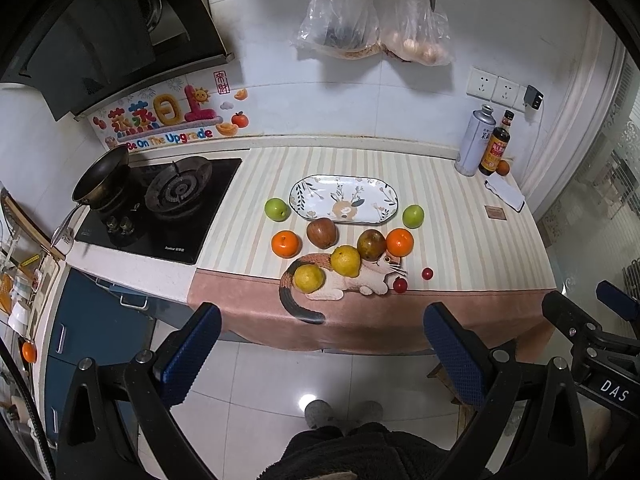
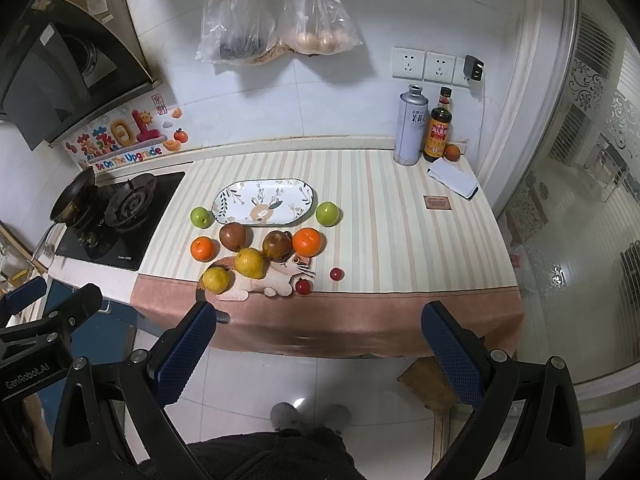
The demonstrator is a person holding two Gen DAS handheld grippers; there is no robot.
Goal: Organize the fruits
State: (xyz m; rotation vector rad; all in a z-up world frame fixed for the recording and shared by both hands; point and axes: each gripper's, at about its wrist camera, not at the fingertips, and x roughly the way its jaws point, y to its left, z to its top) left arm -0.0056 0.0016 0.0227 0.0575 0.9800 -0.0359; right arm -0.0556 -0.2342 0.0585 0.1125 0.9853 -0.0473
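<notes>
Left wrist view: left gripper [image 1: 322, 344] hanging wide open, empty, short of the striped counter mat [image 1: 460, 240]. Lying by the plate [image 1: 344, 199]: two green apples [image 1: 277, 209], two oranges [image 1: 285, 243], two lemons [image 1: 345, 260].

Right wrist view: right gripper [image 2: 320, 344] gaping, empty; two cherry tomatoes [image 2: 337, 274] sitting near the mat's front.

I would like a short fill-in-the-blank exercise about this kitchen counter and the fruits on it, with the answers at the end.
1. The oval plate holds ___ fruits at this moment.
2. The left gripper and the right gripper both have their jaws ___.
3. One green apple lies at each end of the plate, so there are ___ green apples in all.
4. The two cherry tomatoes near the cloth's front edge are ___ in colour.

Answers: no; open; two; red
</notes>
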